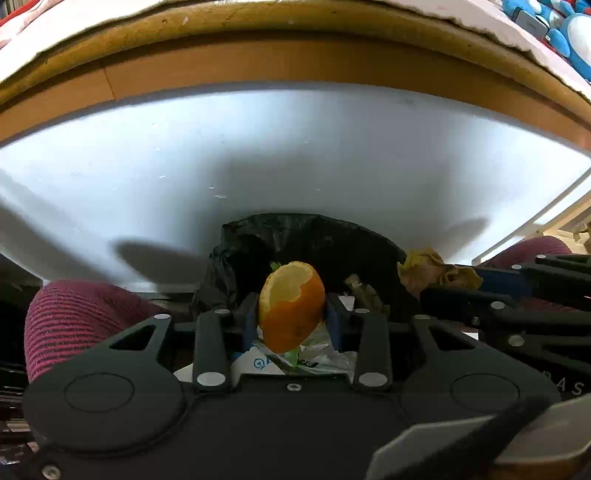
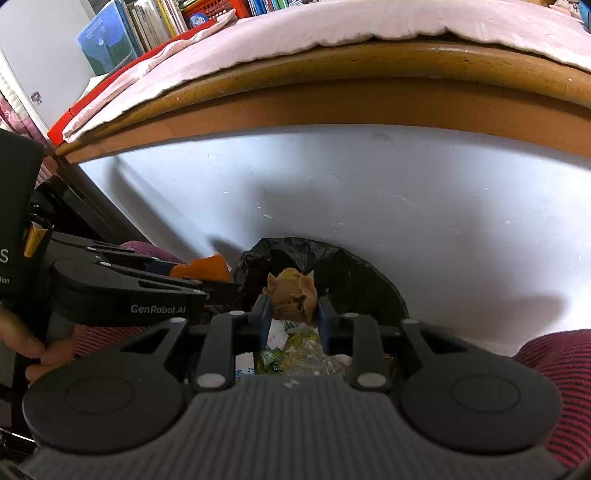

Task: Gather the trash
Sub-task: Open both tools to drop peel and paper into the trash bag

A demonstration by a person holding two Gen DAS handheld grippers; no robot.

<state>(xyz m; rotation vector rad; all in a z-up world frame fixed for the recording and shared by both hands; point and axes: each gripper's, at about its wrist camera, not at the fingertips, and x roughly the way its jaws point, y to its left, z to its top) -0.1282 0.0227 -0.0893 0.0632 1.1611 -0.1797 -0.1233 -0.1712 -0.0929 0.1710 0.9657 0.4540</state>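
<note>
Over a bin lined with a black bag (image 1: 314,243), I hold two pieces of rubbish at once, one in each gripper. My left gripper (image 1: 291,314) pinches a piece of orange peel (image 1: 291,306) between its blue pads, the peel standing nearly upright with its pale inner side turned to the upper left and its orange skin below. My right gripper (image 2: 291,314) pinches a crumpled brown paper wad (image 2: 293,295), which sits high between the pads and pokes out above them. Both loads hang above the open mouth of the bag, where I can see wrappers and scraps of plastic (image 2: 295,350) already lying inside. In the left wrist view the paper wad shows at the right, near the bag's rim; in the right wrist view the peel shows at the left as an orange sliver behind the other tool's black arm. A white panel (image 1: 258,155) rises behind the bin, topped by a wooden bed frame (image 2: 369,107) and a pale sheet (image 2: 332,26), with books (image 2: 147,18) shelved beyond. Knees in maroon striped fabric (image 1: 74,317) flank the bin on either side, and fingers (image 2: 26,347) curl round the left tool's handle at the frame's left edge.
</note>
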